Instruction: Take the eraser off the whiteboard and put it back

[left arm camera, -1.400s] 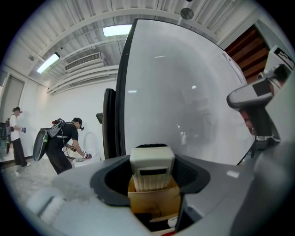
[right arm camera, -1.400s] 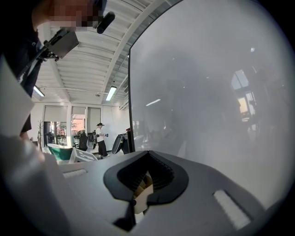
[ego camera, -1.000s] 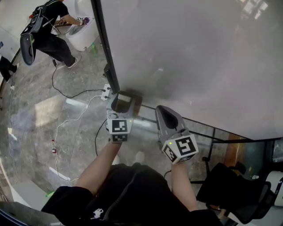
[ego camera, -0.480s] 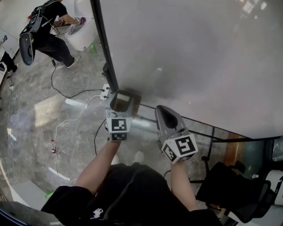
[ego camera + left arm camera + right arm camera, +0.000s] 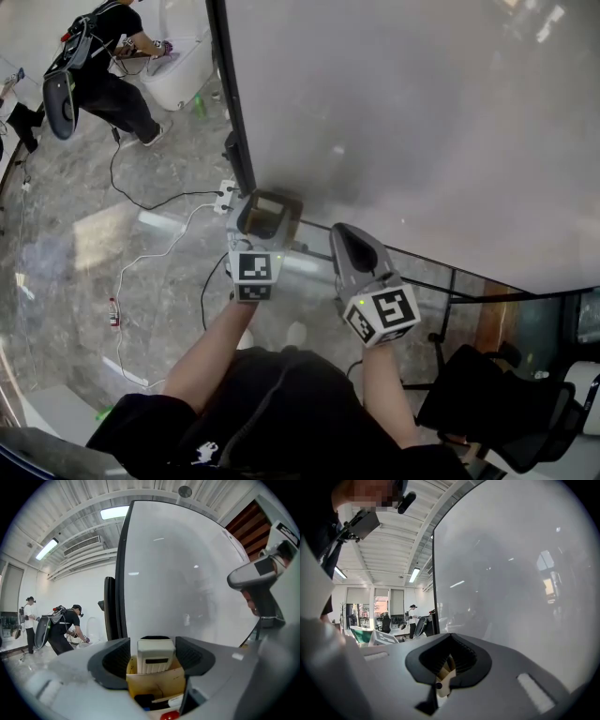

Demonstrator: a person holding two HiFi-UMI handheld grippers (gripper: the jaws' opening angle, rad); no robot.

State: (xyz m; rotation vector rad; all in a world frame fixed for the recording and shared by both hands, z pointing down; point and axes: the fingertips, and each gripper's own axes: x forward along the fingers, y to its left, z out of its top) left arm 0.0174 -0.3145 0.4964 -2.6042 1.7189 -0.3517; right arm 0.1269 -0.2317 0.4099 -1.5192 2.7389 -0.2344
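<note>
White block eraser (image 5: 155, 657) upright in cardboard box (image 5: 154, 686), frame bottom-centre, dead between left gripper (image 5: 154, 651) jaws, which just spread wider, no contact. Right gripper (image 5: 449, 660) jaws pressed together.

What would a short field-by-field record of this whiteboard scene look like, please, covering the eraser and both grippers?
whiteboard: upright, dark frame, no writing visible
eraser: white, standing on end in a cardboard box at the board's lower edge
left gripper: open, jaws have just been opening; the eraser is between them, pads clear of it
right gripper: shut, holding nothing, beside the left one
task stage: eraser appears to be released back in its place
</note>
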